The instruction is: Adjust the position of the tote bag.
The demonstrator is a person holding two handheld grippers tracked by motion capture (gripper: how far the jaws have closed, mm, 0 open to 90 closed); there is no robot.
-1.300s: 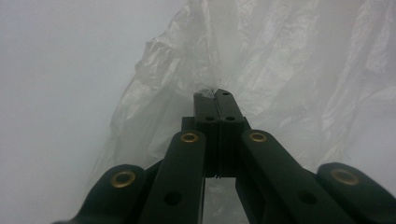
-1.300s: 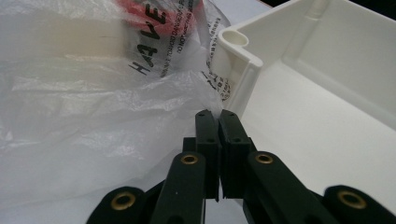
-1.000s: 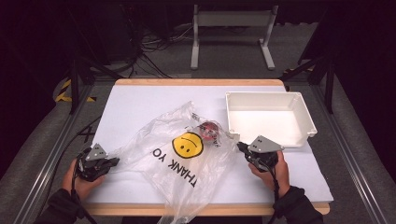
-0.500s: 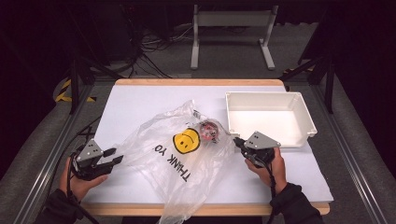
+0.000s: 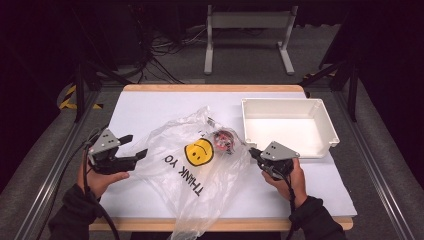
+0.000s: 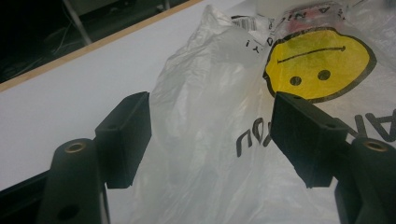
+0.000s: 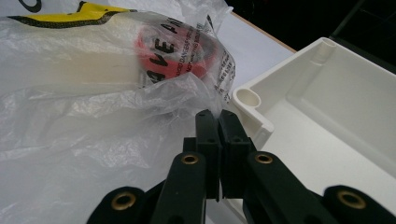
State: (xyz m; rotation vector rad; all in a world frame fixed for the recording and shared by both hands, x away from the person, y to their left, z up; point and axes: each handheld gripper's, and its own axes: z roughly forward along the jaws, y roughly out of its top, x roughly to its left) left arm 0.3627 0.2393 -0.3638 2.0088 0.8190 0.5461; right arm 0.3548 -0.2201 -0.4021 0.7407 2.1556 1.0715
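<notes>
Thin clear plastic is what I'm working with: the plastic bag (image 5: 200,170), printed with a yellow smiley and black lettering, lies crumpled across the middle of the worktop (image 5: 150,107), its tail hanging over the near edge. Inside its far end I see a red roll with black print (image 5: 223,140), close to the white tray (image 5: 325,125) that sits at the far right corner.

My right gripper (image 5: 253,152) is at the bag's right side, just before the tray's near left corner. In the right gripper view its jaws are pressed together on a pinch of the bag's film, with the red roll lying just beyond them.

My left gripper (image 5: 134,146) is off the bag's left edge, towards the near left corner. Its jaws have just been opening and now stand wide apart; in the left gripper view the bag lies beyond the gap and neither pad touches it.

The worktop is white with a pale wooden rim. Around it I make out grey carpet, dark frame rails, cables and a grey metal stand (image 5: 247,30) past the far edge.
</notes>
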